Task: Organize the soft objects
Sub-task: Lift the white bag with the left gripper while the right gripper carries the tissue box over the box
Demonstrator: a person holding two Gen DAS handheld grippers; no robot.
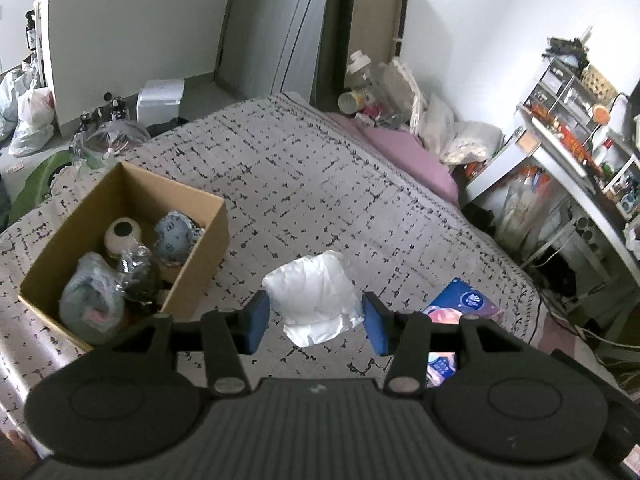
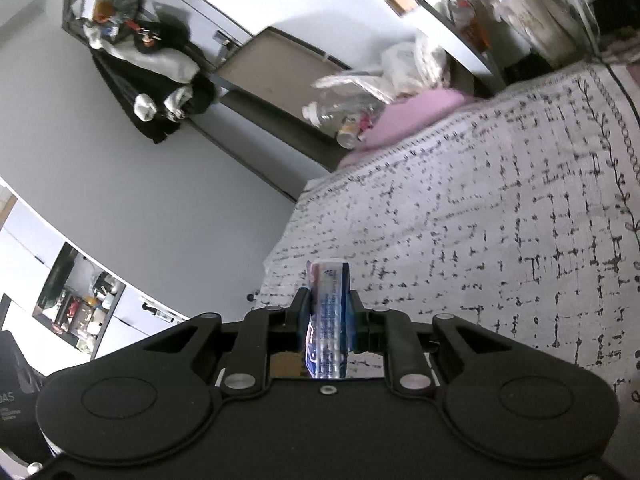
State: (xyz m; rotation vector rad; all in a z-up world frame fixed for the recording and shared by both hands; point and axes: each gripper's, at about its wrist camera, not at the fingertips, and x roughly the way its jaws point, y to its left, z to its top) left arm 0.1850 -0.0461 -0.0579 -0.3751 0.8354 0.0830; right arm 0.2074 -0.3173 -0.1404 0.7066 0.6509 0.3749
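Our left gripper (image 1: pixel 316 318) is open around the white pack (image 1: pixel 316 300); our right gripper (image 2: pixel 329 312) squeezes the blue pack (image 2: pixel 328 320), which may slip onto the bed (image 2: pixel 480 220)

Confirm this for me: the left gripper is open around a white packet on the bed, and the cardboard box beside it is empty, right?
Not quite. The cardboard box is not empty: the left wrist view shows several soft items already inside it. The rest holds: the left gripper is open, its blue pads either side of the white packet on the bed.

Both grippers: black ribbed bodies, round side discs, silver screws, blue jaws.
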